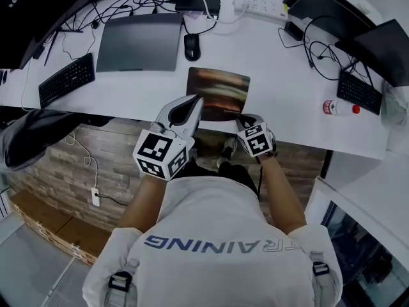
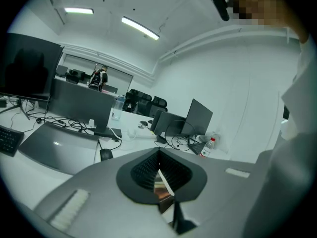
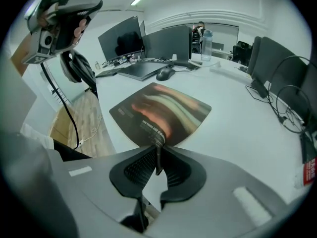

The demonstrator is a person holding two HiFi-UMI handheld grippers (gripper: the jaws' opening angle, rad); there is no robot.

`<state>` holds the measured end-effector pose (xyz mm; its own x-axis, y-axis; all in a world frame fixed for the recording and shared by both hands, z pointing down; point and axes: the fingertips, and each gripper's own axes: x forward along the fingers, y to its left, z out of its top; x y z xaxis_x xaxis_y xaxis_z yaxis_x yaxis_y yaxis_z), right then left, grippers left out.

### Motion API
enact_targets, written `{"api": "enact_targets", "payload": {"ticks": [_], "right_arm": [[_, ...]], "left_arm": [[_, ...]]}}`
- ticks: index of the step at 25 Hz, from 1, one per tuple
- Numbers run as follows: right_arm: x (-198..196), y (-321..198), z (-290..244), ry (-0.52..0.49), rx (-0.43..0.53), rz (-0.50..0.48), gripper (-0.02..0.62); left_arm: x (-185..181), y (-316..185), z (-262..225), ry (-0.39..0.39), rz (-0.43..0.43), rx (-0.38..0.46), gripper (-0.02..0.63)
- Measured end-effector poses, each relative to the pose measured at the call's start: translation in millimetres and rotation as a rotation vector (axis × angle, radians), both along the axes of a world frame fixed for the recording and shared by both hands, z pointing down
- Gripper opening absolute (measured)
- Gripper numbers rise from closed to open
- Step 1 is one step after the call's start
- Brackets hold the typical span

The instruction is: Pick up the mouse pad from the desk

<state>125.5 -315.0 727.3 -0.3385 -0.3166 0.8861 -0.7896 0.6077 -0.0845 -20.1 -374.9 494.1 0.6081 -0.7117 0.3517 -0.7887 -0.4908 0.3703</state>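
Note:
The mouse pad (image 1: 217, 92), dark with a blurred orange and green print, lies flat on the white desk (image 1: 281, 101) close to its front edge. My right gripper (image 1: 243, 119) comes steeply down on the pad's near edge and is shut on it. In the right gripper view the pad (image 3: 161, 110) runs from the desk into the closed pads of the gripper (image 3: 158, 155). My left gripper (image 1: 194, 102) hovers over the pad's near left corner, pointing nearly level, and its jaws (image 2: 158, 171) are shut. A sliver of the pad (image 2: 162, 191) shows below them.
A black mouse (image 1: 192, 46) and a closed grey laptop (image 1: 139, 42) lie behind the pad. Keyboards sit at the left (image 1: 66, 78) and right (image 1: 359, 91). A bottle with a red cap (image 1: 339, 107) lies at the right. Cables and a power strip (image 1: 259, 4) line the back.

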Motion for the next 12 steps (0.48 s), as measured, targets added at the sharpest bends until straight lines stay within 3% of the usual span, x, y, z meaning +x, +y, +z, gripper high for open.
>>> {"api": "enact_targets", "payload": {"ticks": [6,12], "right_arm": [[-3,-20,-71,-0.142,0.161,0.067,0.046],[17,-48,-156,-0.169,0.363,0.125,0.044]], "left_arm": [[13,-1,-31,0.008,0.03,0.071,0.002],[26,-4,-70,0.041,0.053,0.167,0.002]]}}
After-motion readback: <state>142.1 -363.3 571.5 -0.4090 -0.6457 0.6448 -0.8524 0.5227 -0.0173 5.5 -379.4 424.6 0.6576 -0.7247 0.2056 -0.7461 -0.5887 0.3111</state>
